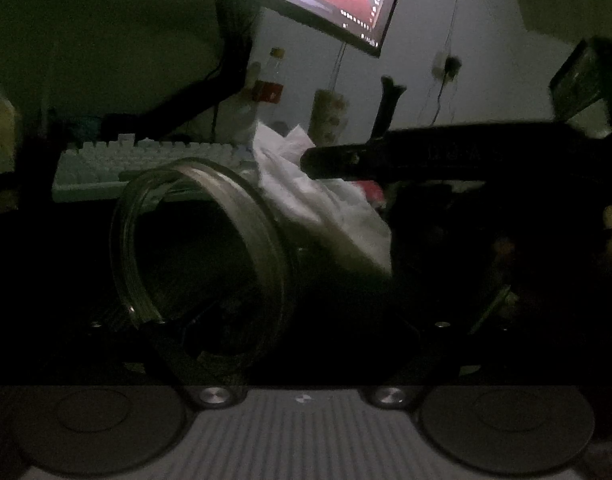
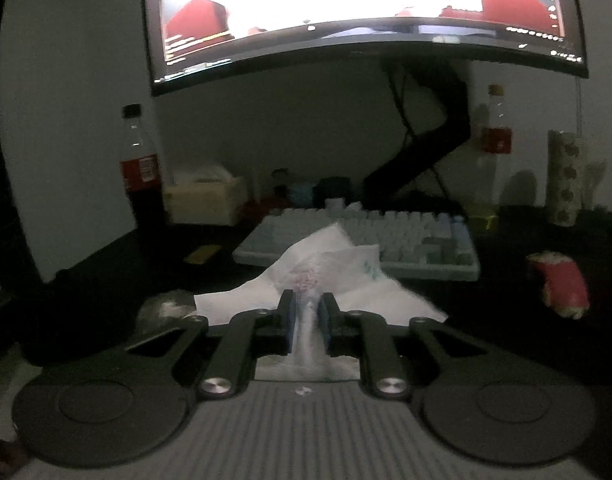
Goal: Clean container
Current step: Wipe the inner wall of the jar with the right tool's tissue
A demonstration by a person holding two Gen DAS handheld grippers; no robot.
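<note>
Right gripper (image 2: 306, 312): jaws nearly together, pinching a white tissue (image 2: 326, 280) | Left gripper (image 1: 289, 320): jaws spread wide around a clear container (image 1: 209, 248), lying tilted with mouth facing camera; pad contact too dark to tell | Beyond: keyboard (image 2: 386, 236), monitor (image 2: 346, 12)

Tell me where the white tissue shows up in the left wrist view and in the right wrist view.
Left wrist: the white tissue sits right of centre, behind the clear container, beside the right gripper.
Right wrist: the tissue is at centre, pinched between the right gripper pads.
Shared landmark: the pale keyboard behind the tissue.
</note>
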